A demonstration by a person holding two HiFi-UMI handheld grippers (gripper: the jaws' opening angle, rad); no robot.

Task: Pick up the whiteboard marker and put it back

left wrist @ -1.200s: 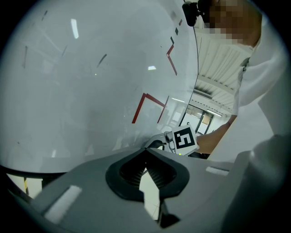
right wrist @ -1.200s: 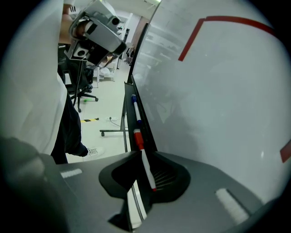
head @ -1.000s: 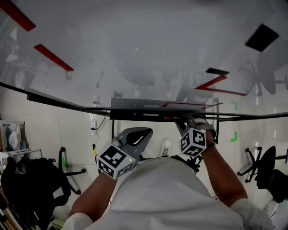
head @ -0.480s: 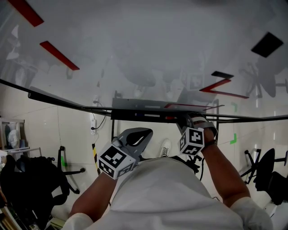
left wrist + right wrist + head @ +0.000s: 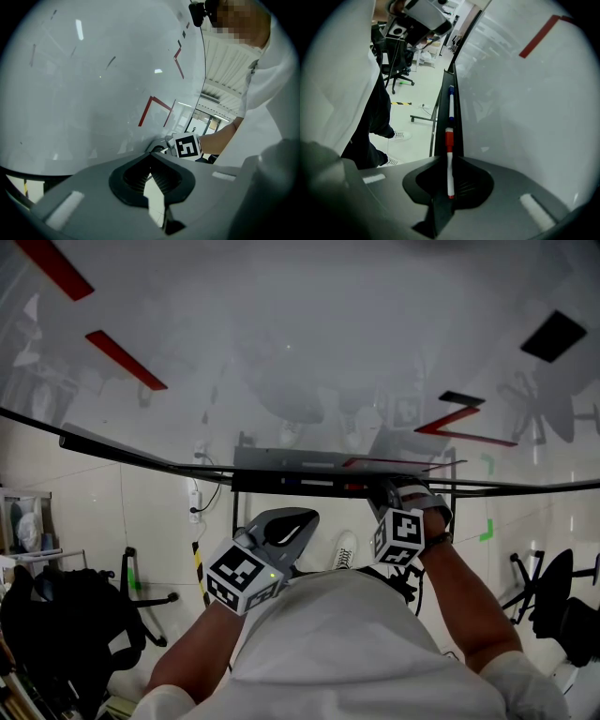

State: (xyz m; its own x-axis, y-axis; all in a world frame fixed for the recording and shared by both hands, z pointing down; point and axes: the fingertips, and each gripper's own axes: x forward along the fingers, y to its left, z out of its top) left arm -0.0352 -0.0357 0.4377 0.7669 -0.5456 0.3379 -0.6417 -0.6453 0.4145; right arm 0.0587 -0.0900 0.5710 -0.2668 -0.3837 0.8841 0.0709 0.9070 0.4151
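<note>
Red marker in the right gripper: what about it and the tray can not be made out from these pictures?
- Right gripper view: whether the red marker touches the tray; the right gripper covers its lower end.
- Right gripper view: print on the blue marker; too small.
- Left gripper view: neither marker shows; the left gripper fills the lower frame.

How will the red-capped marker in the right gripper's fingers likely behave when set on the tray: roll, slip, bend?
The red-capped marker looks like a straight, stiff plastic tube, so it likely won't bend in the right gripper. Its smooth round barrel could probably roll or slip, but the narrow tray below, where a blue-capped marker lies lengthwise, should contain it.
</note>
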